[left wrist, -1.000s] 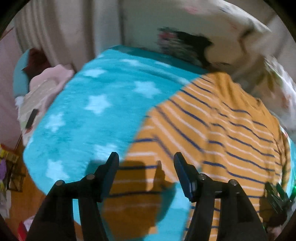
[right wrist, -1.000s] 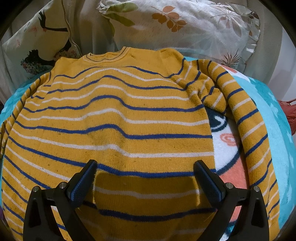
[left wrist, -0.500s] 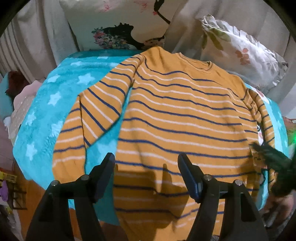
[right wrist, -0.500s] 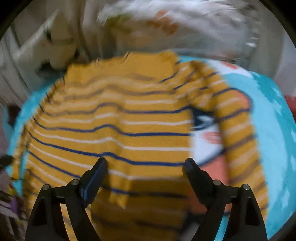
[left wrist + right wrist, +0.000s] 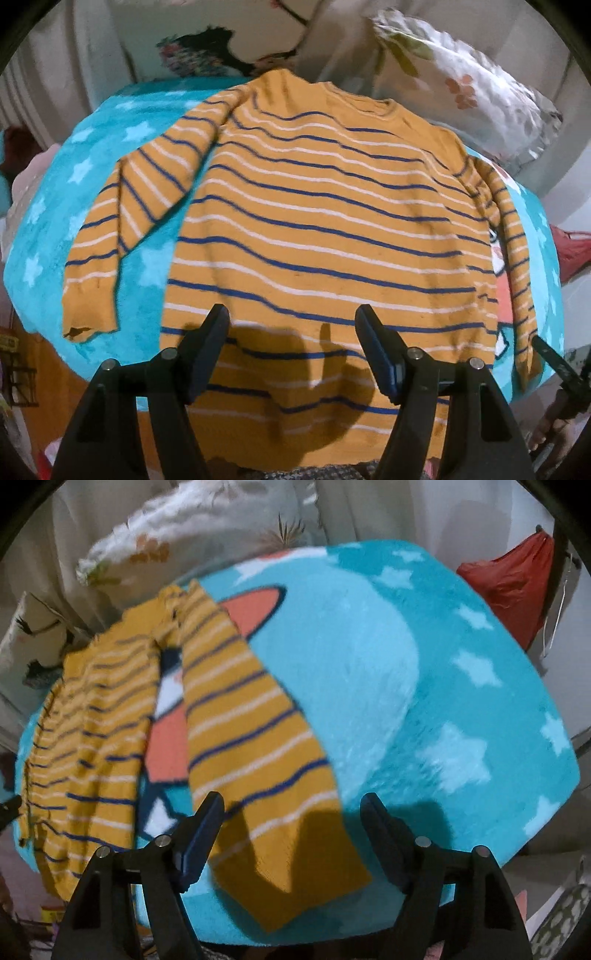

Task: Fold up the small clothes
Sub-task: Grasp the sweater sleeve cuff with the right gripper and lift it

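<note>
A small mustard-yellow sweater with blue and white stripes lies flat, back up, on a turquoise star blanket, collar far, both sleeves spread out to the sides. My left gripper is open and empty, above the sweater's hem near its middle. My right gripper is open and empty, just above the cuff end of the sweater's right sleeve. The sweater body shows at the left of the right wrist view. The right gripper's tip shows at the right edge of the left wrist view.
Floral pillows lean behind the blanket's far edge. A red bag hangs at the right. The blanket carries a rocket print. Pink cloth and clutter sit off the left edge.
The left gripper swung right, from the sweater's left edge to its hem middle. The right gripper swung right, from over the sweater body to the right sleeve's cuff.
</note>
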A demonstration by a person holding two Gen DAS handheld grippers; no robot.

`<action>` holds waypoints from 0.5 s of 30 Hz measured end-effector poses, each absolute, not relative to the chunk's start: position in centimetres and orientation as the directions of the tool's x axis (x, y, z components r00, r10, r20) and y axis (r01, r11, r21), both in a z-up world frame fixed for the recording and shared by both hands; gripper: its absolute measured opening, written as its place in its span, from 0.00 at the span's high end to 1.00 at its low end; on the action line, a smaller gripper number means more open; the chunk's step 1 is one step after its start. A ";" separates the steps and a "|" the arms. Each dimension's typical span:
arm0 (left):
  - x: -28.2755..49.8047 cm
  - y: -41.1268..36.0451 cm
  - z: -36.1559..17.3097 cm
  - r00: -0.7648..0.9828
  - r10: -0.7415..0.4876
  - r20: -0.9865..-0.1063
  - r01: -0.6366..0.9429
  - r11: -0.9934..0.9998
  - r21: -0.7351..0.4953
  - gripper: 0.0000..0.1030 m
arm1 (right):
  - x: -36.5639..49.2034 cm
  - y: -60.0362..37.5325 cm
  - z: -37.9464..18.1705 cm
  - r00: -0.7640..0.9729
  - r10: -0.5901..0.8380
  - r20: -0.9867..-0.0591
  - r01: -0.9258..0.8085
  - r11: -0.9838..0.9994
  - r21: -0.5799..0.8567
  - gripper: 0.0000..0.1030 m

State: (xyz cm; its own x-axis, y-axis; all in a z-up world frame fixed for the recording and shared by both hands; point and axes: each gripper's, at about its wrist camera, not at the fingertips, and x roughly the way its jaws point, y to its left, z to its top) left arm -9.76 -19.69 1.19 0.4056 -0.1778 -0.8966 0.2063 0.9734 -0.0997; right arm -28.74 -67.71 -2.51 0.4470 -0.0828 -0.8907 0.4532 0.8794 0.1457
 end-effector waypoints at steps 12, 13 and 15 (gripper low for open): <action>-9.8 -19.1 2.4 0.427 -0.168 -0.889 0.161 0.981 -0.108 0.32 | -29.6 -74.3 1.9 0.581 -0.064 -0.811 0.459 0.849 0.262 0.91; -9.8 -18.9 2.4 0.428 -0.165 -0.889 0.152 0.982 -0.109 0.32 | -29.6 -76.2 2.7 0.580 -0.111 -0.807 0.491 0.838 0.238 0.91; -9.7 -18.6 2.6 0.427 -0.162 -0.890 0.142 0.984 -0.111 0.32 | -29.4 -80.3 3.9 0.561 -0.211 -0.801 0.565 0.804 0.184 0.91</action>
